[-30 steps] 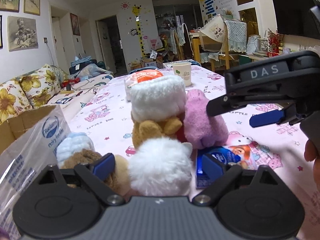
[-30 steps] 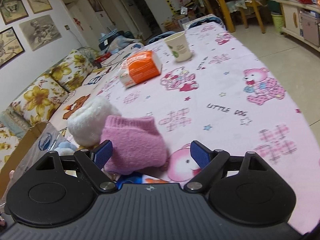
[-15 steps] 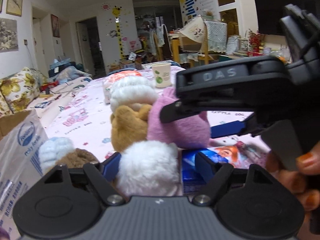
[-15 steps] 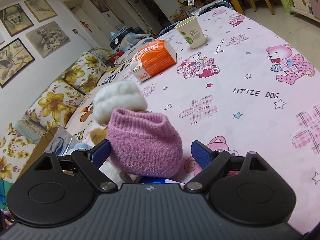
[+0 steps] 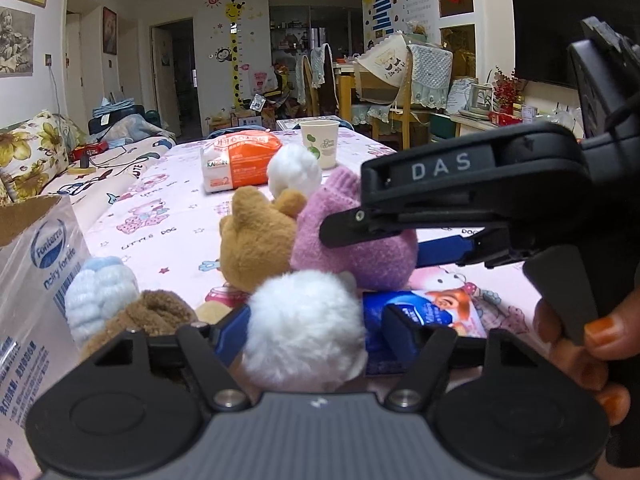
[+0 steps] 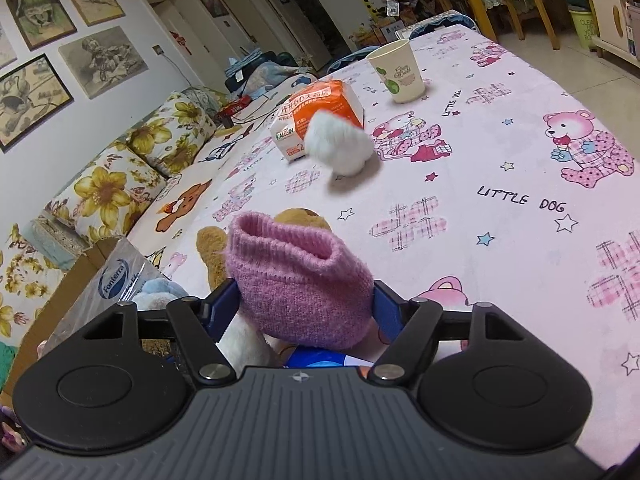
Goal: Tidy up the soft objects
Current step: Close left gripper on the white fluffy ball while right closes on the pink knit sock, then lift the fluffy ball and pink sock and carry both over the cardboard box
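My right gripper (image 6: 306,306) is shut on a pink knitted sock (image 6: 300,280); the same sock (image 5: 352,240) shows in the left wrist view with that gripper (image 5: 408,236) around it. My left gripper (image 5: 316,334) is shut on a white fluffy ball (image 5: 304,332). A brown plush bear (image 5: 254,236) sits behind, beside the pink sock. A white fluffy piece (image 6: 338,144) lies loose on the table past the bear (image 6: 300,218). A light blue and brown plush (image 5: 108,304) lies at the left.
The table has a pink cartoon cloth (image 6: 500,200). On it stand an orange tissue pack (image 6: 320,112), a paper cup (image 6: 396,70) and a blue packet (image 5: 424,316). A cardboard box with a plastic bag (image 5: 36,280) is at the left; a floral sofa (image 6: 120,184) lies beyond.
The right gripper has closed on the pink sock and lifted it. The white fluffy piece has come off the bear and now lies further back on the table.
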`<state>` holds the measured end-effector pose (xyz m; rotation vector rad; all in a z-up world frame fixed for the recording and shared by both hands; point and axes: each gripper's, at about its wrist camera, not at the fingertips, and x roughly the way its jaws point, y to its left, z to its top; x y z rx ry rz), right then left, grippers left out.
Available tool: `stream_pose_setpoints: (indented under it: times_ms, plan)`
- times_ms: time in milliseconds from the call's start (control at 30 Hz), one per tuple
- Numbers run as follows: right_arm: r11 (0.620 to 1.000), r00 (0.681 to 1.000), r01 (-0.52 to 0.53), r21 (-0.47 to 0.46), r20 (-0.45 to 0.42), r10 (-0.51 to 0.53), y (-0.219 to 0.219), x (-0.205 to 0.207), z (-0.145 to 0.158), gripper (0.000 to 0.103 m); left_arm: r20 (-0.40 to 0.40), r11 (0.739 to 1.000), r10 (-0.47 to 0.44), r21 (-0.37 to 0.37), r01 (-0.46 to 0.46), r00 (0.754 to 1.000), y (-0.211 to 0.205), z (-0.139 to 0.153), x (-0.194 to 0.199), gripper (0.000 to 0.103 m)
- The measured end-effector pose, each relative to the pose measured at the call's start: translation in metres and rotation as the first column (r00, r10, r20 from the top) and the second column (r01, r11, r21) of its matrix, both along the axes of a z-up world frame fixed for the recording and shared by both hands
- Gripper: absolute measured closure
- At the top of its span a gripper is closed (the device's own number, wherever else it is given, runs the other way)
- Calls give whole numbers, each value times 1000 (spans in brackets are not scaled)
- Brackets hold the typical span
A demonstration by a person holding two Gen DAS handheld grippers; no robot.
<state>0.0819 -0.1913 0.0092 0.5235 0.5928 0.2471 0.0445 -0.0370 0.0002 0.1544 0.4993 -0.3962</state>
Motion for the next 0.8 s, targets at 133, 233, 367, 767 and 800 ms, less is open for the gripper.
stream_pose_setpoints:
  times_ms: [133,233,367,767,800]
  plan:
    - [1000,1000,24,-12,-6,-24,-5,-1,1,20,4,1000,3,0,-3,1000,3,0,1,55]
    - [999,999,44,-3,-21,-44,-7,-1,0,21,-2,1000,2,8,-2,1000,6,-2,1,60]
    - [998,998,61,-6,-26,-61,-7,-4,0,22,0,1000,22,0,-22,1000,5,1,-4,63]
    - [994,995,103,-40,18,-102,-8,-10,13,23,18,997,3,-77,-2,1000,12,19,-37,64]
    - [994,994,104,-38,22,-104,-8,-11,14,23,16,996,-2,-85,3,1000,14,20,-41,64]
